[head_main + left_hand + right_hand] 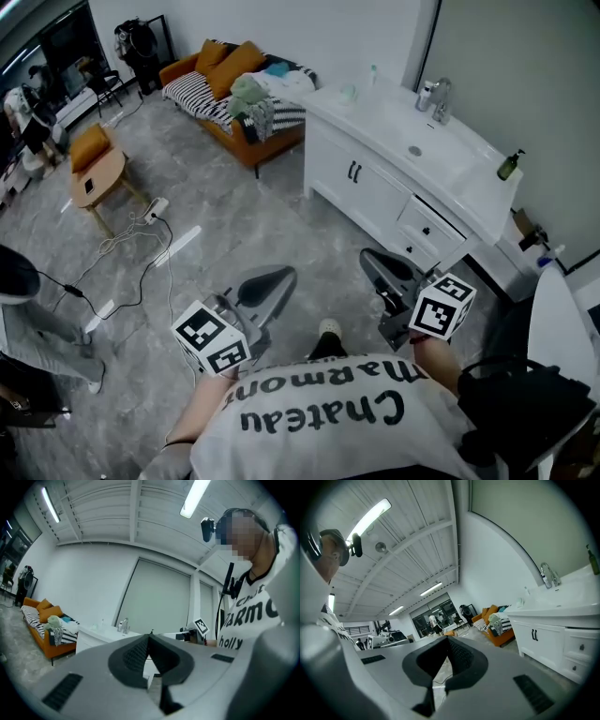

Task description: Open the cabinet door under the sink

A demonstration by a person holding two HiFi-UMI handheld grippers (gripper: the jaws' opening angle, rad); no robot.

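Note:
The white sink cabinet [375, 192] stands at the upper right of the head view, its double door [342, 169] closed, with a pair of black handles [354, 172]. Beside the door is a drawer [427, 230] with a dark knob. My left gripper [281, 274] and right gripper [367, 255] hover over the floor short of the cabinet, both shut and empty. The right gripper view has its shut jaws [447, 638] with the door handles [534, 634] off to the right. In the left gripper view, the shut jaws [150, 634] point towards the cabinet [91, 639] and its faucet [123, 625].
An orange sofa [225, 80] with striped bedding stands left of the cabinet. A small wooden table [98, 173] and floor cables [141, 234] lie to the left. A soap bottle [509, 166] sits on the counter end. A dark bag [525, 398] is at my right side.

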